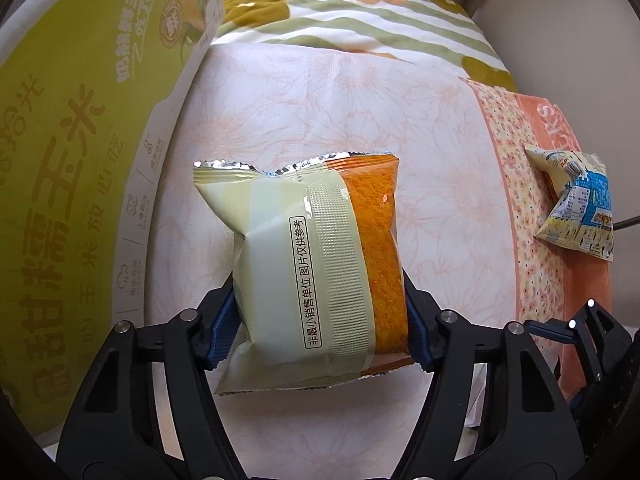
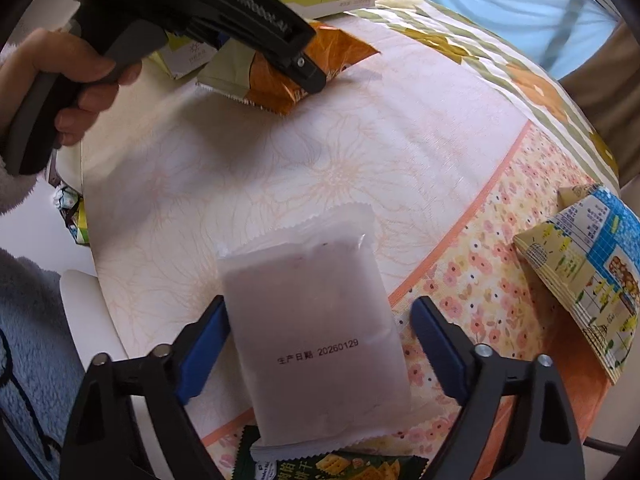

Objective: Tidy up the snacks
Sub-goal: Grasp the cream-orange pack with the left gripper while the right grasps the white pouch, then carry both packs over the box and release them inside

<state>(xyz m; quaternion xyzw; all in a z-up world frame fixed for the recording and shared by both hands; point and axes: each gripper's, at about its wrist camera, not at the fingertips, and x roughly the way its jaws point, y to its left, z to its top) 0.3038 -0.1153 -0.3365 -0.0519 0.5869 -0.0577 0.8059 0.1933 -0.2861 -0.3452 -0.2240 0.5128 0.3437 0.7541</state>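
Cake packet [image 1: 316,268] clenched in left hand-held gripper [image 1: 320,320]; right hand-held gripper [image 2: 320,344] (released) straddles white packet [image 2: 316,340].

This looks like a room in someone's home — most likely a bedroom. The working surface is soft and cloth-covered: a pale sheet printed with faint peach flowers [image 2: 248,184], edged by an orange band of small blossoms [image 2: 480,280], and beyond it a quilt in green stripes with large orange flowers [image 1: 360,4]. Light-blue curtain fabric [image 2: 500,4] hangs at the far side, though the fisheye edge leaves it unclear. A green-and-yellow retail carton with Chinese lettering [image 1: 68,152] stands on the bedding, and the person's sleeve [image 2: 16,196] is fluffy, like loungewear — domestic touches rather than those of a shop or lab.
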